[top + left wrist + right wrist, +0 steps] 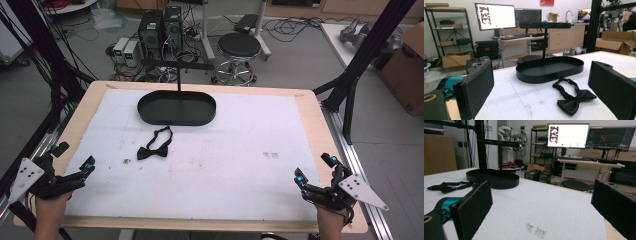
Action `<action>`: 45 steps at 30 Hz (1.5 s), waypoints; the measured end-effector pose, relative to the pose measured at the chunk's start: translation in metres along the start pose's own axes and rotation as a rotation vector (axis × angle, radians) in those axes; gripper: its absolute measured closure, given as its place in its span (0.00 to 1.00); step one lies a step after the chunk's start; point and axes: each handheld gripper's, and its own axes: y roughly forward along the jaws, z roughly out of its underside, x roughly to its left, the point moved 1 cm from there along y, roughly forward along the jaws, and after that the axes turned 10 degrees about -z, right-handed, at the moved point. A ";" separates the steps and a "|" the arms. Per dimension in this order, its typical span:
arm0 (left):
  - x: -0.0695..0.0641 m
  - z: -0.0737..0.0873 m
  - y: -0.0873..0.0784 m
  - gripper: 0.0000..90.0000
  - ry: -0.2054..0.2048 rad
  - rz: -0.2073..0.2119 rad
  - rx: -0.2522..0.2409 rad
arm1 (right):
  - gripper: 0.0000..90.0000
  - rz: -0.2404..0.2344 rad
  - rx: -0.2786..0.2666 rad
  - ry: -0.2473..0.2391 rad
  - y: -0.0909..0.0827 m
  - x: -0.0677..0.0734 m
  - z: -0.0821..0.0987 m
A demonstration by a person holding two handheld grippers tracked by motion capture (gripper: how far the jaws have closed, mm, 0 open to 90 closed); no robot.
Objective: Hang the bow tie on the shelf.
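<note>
At the surface's [240, 150] far side we see an empty black tray [177, 108], bow tie [155, 145] near; left gripper [75, 162] and right gripper [315, 172] wide open, holding nothing.

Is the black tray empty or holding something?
Empty: the tray shows a bare floor with just its stand post; the bow tie lies outside on the table.

Nothing here can be read. The lit monitor [495, 16] carries blurred rows of content, the red sign [546, 2] on the wall is cut off, and the cardboard boxes [613, 42] show no legible print.
</note>
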 end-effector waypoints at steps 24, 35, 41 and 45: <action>-0.003 -0.005 0.006 0.11 0.001 0.078 0.030 | 0.03 -0.005 -0.005 0.003 -0.003 0.000 -0.001; -0.019 -0.019 0.023 0.12 0.070 0.189 0.082 | 0.03 -0.008 -0.009 0.005 -0.004 -0.001 -0.004; -0.030 -0.026 0.046 0.18 0.126 0.261 0.135 | 0.03 -0.007 -0.013 0.006 -0.004 -0.001 -0.004; -0.036 -0.024 0.059 0.19 0.159 0.294 0.180 | 0.03 -0.010 -0.013 0.003 -0.005 -0.001 -0.004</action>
